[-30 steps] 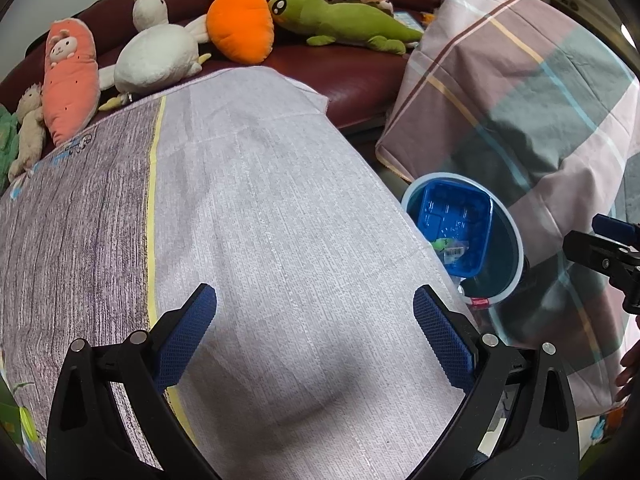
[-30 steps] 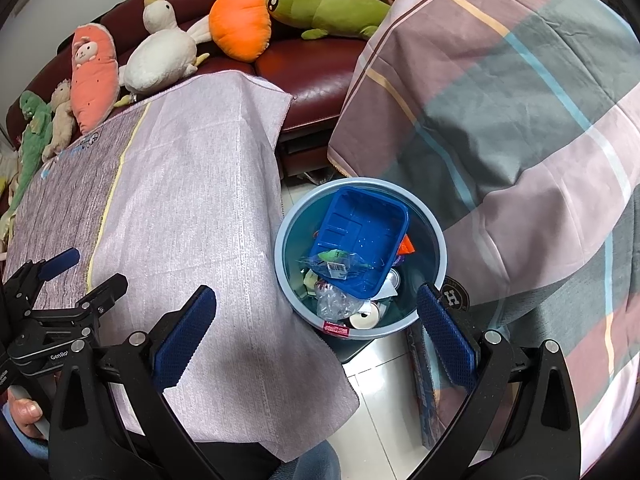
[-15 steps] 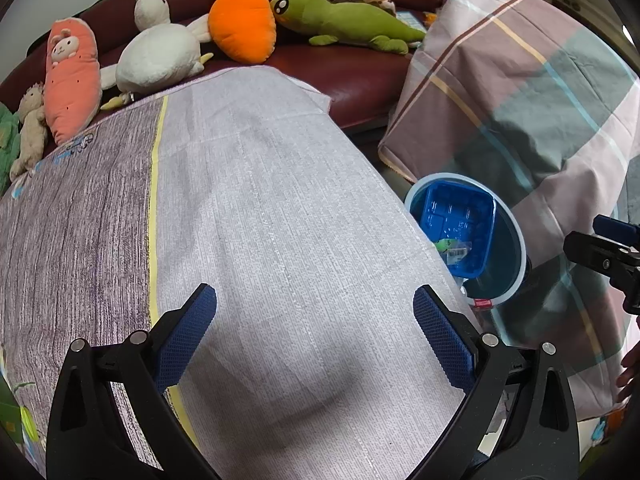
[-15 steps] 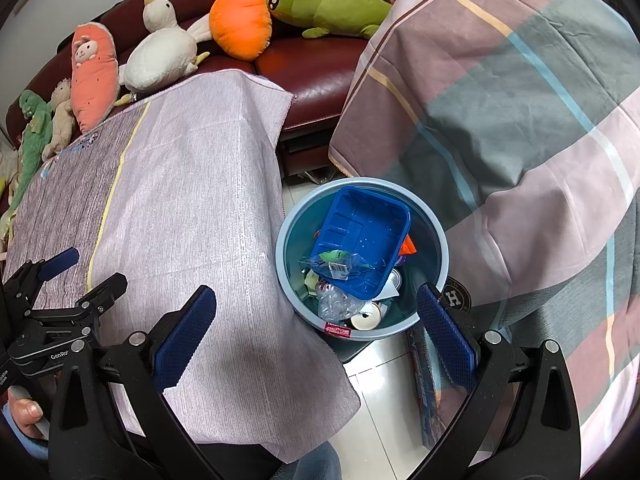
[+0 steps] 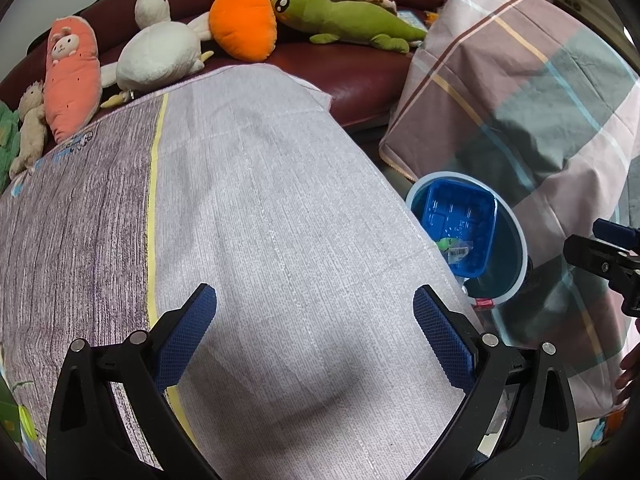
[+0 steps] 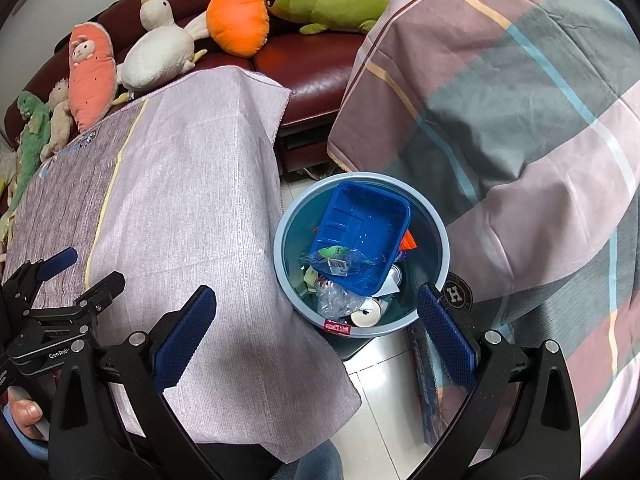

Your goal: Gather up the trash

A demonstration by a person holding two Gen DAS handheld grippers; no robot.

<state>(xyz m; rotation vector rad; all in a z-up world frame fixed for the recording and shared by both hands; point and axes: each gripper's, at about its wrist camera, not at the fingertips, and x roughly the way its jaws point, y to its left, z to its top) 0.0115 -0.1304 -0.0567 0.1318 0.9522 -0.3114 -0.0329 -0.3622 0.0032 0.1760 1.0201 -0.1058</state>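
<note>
Left claw (image 5: 315, 320): spread wide, with nothing between its blue pads. It hangs over the tabletop.
Right claw (image 6: 316, 326): spread wide too, and it pinches nothing. It hangs over the near edge of the bin.
Tabletop (image 5: 260, 200): covered with a pale purple cloth that has a yellow stripe. The part we can see is bare.
Bin (image 6: 442, 236): a round light blue tub on the floor, just beside the right edge of the tabletop.
Trash: it is all inside the bin.
Blue tray (image 6: 360, 236): tilted, lying on top of the other trash.
Clear wrapper (image 6: 336, 260): rests on the low end of the blue tray, with something green inside it.
Crumpled plastic (image 6: 336, 300): at the bottom of the bin, near a small round lid (image 6: 366, 317).
Orange scrap (image 6: 408, 240): peeks out just beside the tray.
Sofa (image 6: 312, 60): dark red, behind the tabletop.
Soft toys: a duck (image 6: 156, 52), a carrot (image 6: 238, 20) and a green lizard (image 6: 332, 8) sit on the sofa.
Checked blanket (image 6: 520, 100): drapes down on the right, next to the bin.
</note>
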